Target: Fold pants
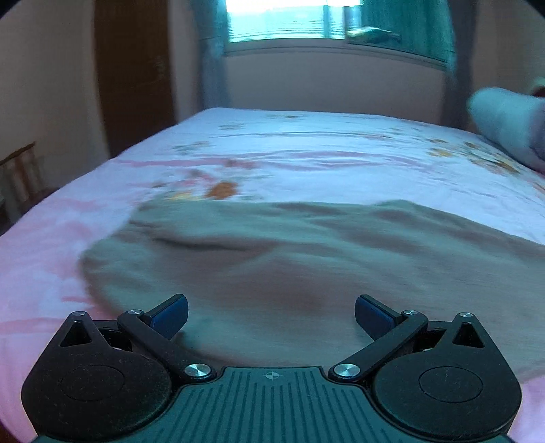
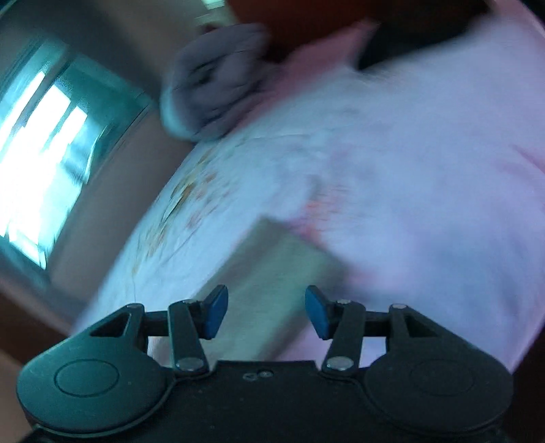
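Note:
The tan pants (image 1: 306,259) lie spread across the near part of the bed, wrinkled, blurred by motion. My left gripper (image 1: 271,315) is open and empty, just above the near edge of the pants. In the right wrist view a narrow end of the tan pants (image 2: 272,272) runs away from my right gripper (image 2: 266,311), which is open and empty above it. The right view is tilted and strongly blurred.
The bed sheet (image 1: 306,150) is pink and white with a flower print. A grey bundle of cloth (image 2: 218,78) lies at the far end of the bed; it shows at the right edge of the left view (image 1: 507,126). A window (image 1: 289,24) and wall stand behind the bed.

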A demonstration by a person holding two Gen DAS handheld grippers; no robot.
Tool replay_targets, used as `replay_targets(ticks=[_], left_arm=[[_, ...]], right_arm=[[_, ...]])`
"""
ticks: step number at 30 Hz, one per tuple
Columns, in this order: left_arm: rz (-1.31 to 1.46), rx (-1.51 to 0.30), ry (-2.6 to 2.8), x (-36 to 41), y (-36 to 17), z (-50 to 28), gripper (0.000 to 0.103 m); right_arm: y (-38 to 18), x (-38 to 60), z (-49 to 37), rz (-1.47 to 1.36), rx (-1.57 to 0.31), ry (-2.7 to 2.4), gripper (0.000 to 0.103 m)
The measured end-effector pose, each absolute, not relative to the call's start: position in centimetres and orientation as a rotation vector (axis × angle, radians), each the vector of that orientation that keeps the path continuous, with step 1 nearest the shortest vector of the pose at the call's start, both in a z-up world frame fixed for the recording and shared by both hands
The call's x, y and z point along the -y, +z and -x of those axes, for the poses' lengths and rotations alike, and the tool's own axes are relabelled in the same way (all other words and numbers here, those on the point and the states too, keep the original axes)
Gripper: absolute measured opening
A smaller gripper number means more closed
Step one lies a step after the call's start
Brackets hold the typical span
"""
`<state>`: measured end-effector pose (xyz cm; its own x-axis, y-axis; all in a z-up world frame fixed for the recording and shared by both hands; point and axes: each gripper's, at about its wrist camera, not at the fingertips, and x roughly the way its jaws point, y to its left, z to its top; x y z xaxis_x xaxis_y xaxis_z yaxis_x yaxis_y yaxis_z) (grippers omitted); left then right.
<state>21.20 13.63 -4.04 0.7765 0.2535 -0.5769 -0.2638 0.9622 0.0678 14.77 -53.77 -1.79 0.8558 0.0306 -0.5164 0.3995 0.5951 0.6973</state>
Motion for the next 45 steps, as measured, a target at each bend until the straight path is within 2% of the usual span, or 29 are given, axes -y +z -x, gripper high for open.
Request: replay_targets(ticks=[8, 11, 13, 16, 18, 21, 29, 34, 42, 44, 45], left_arm=[[0.034, -0.654, 0.075, -0.5, -4.3, -22.8, 0.103], [0.013, -0.723, 0.026, 6.0, -5.9, -23.5, 0.103], [-0.03, -0.727, 0.002, 10.5, -6.1, -23.2, 0.103], [-0.096, -0.725, -0.099, 16.5, -5.7, -22.6, 0.103], [-0.093, -0.735, -0.125, 18.9, -5.6, -22.5, 0.103], [-0.098, -0.737, -0.096, 20.4, -6.0, -22.4, 0.103], [-0.076, -0.704, -0.084, 19.7, -6.3, -22.3, 0.103], [-0.083, -0.673, -0.041, 19.4, -6.9, -21.7, 0.103], [-0.093, -0.703, -0.032, 19.9, -7.2, -22.4, 0.103], [-0.093, -0.708, -0.025, 20.1, -7.0, -22.3, 0.103], [-0.095, -0.707, -0.026, 20.1, -7.0, -22.1, 0.103]], right_arm=[[-7.0, 56.3, -14.7, -1.173, -0.496, -0.197, 0.037], [-7.7, 55.7, -16.0, -1.191, -0.516, -0.166, 0.029], [-7.4, 55.4, -16.1, -1.156, -0.533, -0.155, 0.014], [-7.9, 55.6, -15.4, -1.172, -0.542, -0.138, 0.009], [-8.2, 56.1, -14.8, -1.203, -0.526, -0.125, 0.01], [-8.4, 56.7, -13.6, -1.24, -0.472, -0.134, 0.015], [-9.8, 58.1, -12.7, -1.345, -0.394, -0.147, 0.016], [-9.7, 58.0, -13.3, -1.345, -0.407, -0.108, 0.025], [-8.5, 57.2, -15.5, -1.235, -0.513, -0.143, 0.024], [-8.3, 57.0, -15.6, -1.209, -0.52, -0.157, 0.019], [-8.2, 56.9, -15.7, -1.19, -0.531, -0.164, 0.013]])
